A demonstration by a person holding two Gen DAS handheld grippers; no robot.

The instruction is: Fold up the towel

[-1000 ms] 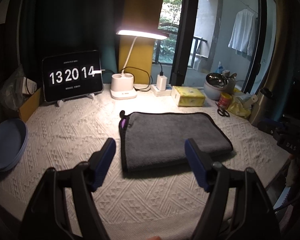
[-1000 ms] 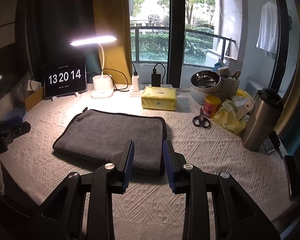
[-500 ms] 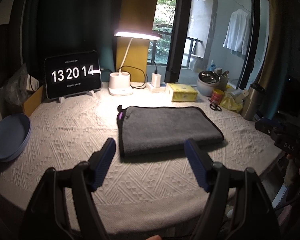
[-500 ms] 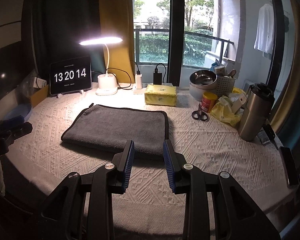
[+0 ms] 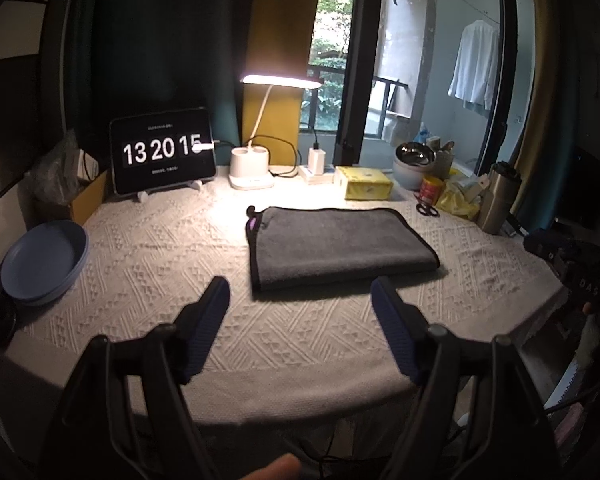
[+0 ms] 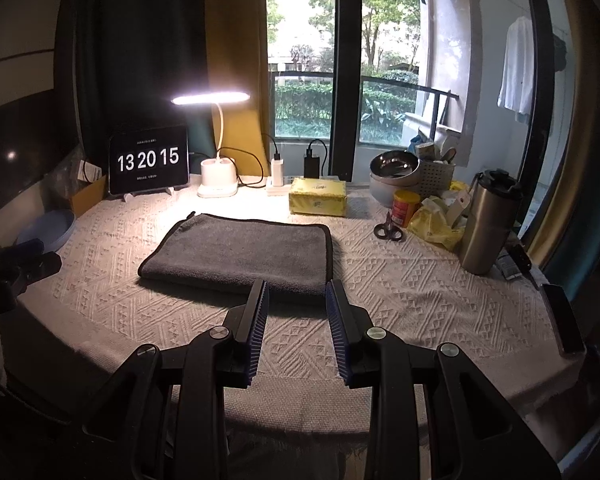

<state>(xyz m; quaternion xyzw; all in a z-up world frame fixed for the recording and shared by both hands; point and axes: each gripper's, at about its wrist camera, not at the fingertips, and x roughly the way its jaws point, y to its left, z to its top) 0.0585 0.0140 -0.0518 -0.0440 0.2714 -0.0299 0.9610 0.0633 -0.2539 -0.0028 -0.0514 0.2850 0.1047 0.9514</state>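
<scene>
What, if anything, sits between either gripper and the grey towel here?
Nothing visible. Only bare white tablecloth lies between the open left gripper and the towel; likewise ahead of the right gripper.

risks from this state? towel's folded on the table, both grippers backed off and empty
1. The grey towel lies folded on a loose knitted tablecloth; a low grasp by the right gripper might pinch the cloth too.
2. Scissors and the steel tumbler stand right of the towel; a wide sweep could knock them.
3. The left gripper is open; the blue plates sit at its left.
</scene>
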